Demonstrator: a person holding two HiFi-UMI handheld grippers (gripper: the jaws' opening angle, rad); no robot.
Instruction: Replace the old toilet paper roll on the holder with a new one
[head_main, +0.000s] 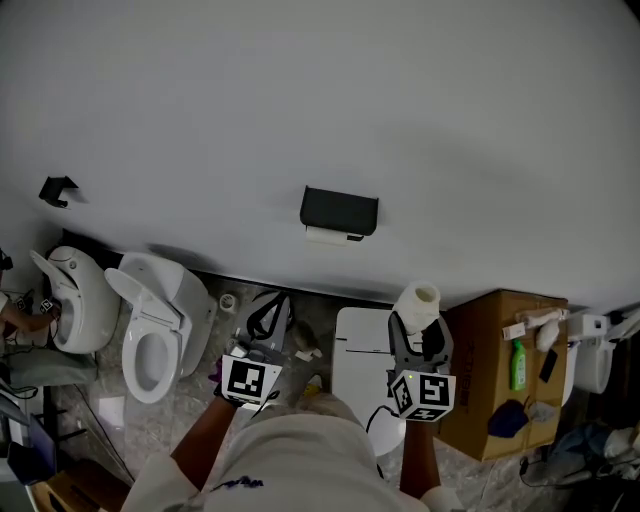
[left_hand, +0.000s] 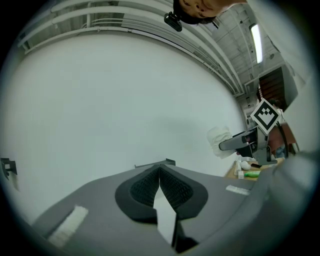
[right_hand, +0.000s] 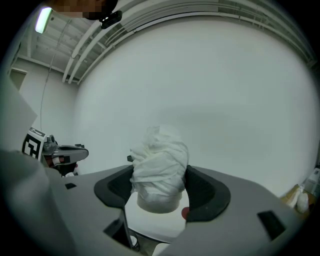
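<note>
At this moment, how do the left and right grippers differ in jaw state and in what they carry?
The left gripper has its jaws pressed together, while those of the right gripper stand apart. The left gripper carries nothing, and the right gripper clamps a white, loosely wound toilet paper roll between its pads. Both grippers face the white wall, and neither has reached the black holder.

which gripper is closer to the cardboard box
Right. The right gripper, jaws shut on the toilet paper roll, is just left of the cardboard box in the head view; the left gripper is much farther left.
</note>
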